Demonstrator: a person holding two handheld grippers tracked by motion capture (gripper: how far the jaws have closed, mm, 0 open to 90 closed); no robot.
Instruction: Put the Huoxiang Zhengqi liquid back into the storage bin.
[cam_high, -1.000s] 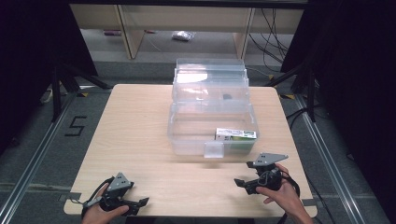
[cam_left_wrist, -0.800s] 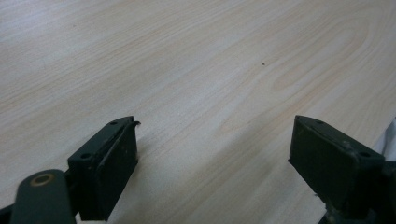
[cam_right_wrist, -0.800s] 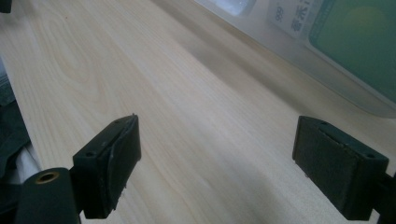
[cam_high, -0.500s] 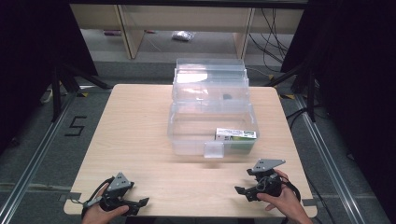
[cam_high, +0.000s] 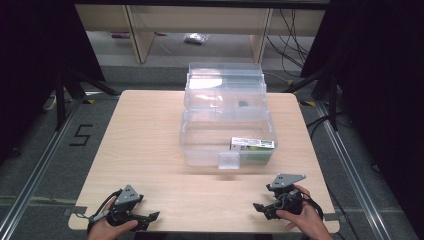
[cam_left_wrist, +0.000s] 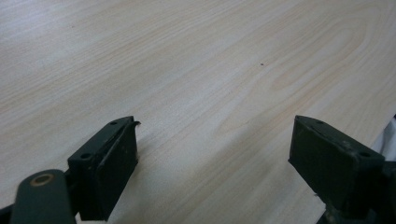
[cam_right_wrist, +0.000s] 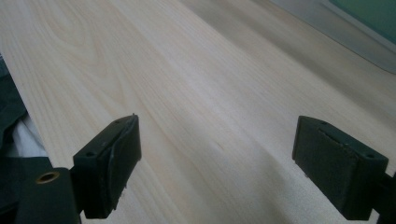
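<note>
Nearest, both hands are cut off by the worktop's (cam_high: 150, 150) front edge. Each hand-held gripper, left (cam_high: 150, 217) and right (cam_high: 260, 207), rests there with jaws spread wide, holding nothing. Since a second ago, the right one has drawn back from the clear box (cam_high: 227, 135), whose contents blur behind plastic.

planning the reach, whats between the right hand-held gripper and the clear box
Nothing: in the high view, only bare wooden table separates the right hand-held gripper from the clear box. Its jaws stand wide open over bare wood.
</note>
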